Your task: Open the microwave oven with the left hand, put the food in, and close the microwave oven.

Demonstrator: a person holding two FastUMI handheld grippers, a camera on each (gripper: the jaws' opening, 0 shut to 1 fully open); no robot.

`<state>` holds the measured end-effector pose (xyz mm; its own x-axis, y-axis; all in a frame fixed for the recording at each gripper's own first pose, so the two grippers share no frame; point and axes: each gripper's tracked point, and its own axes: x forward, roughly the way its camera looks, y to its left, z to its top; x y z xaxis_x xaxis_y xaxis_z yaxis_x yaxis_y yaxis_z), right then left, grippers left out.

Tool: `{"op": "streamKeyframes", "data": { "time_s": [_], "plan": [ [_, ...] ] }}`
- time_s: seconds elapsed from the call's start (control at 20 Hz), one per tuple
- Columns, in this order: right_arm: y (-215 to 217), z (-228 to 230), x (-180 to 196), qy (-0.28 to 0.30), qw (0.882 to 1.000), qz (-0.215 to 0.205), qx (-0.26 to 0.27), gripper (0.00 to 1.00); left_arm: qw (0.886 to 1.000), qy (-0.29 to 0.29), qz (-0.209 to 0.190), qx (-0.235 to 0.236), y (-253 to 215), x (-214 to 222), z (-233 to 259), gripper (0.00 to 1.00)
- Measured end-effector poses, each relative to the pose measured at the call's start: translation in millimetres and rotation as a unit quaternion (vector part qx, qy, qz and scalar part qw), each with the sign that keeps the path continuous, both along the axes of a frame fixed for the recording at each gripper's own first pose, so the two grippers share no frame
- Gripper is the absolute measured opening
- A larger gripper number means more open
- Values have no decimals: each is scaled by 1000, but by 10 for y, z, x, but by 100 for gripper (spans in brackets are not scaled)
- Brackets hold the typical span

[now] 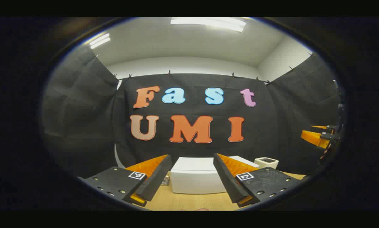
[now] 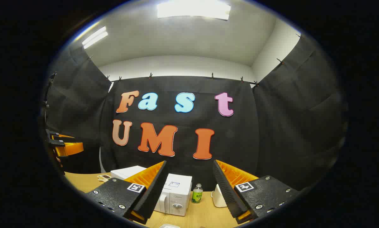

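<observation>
With both grippers held up and nothing between their fingers, I judge the task not yet begun. My left gripper [image 1: 192, 177] is spread wide, empty; my right gripper [image 2: 189, 190] likewise. Just beyond, on the wooden table [image 2: 205, 218], stands the white microwave oven [image 2: 173, 196], door closed, a small green bottle [image 2: 197, 193] beside it. Food: cannot identify. Next move: lower left gripper to the door's edge.

On the pale wooden table [image 2: 205, 218], a small green-labelled bottle [image 2: 197, 193] stood just right of the boxy white microwave oven [image 2: 173, 198], a white container [image 2: 219, 197] farther right.
</observation>
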<state>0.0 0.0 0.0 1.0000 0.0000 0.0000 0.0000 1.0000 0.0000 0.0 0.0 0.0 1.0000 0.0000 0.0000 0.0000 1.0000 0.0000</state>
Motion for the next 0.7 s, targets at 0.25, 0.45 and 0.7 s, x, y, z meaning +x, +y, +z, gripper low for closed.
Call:
{"op": "streamKeyframes", "data": {
  "time_s": [0.25, 0.45, 0.7],
  "plan": [
    [-34, -66, 20, 5, 1000, 3, -3, 89, 1000, 9, 0, -4, -79, 48, -51, 88],
    [-102, -58, 36, 6, 1000, -1, 9, 89, 1000, 10, 0, -2, -126, 69, -57, 88],
    [-165, -66, 54, 4, 1000, -3, 14, 89, 1000, 9, -4, 2, -173, 82, -58, 90]
  ]
}}
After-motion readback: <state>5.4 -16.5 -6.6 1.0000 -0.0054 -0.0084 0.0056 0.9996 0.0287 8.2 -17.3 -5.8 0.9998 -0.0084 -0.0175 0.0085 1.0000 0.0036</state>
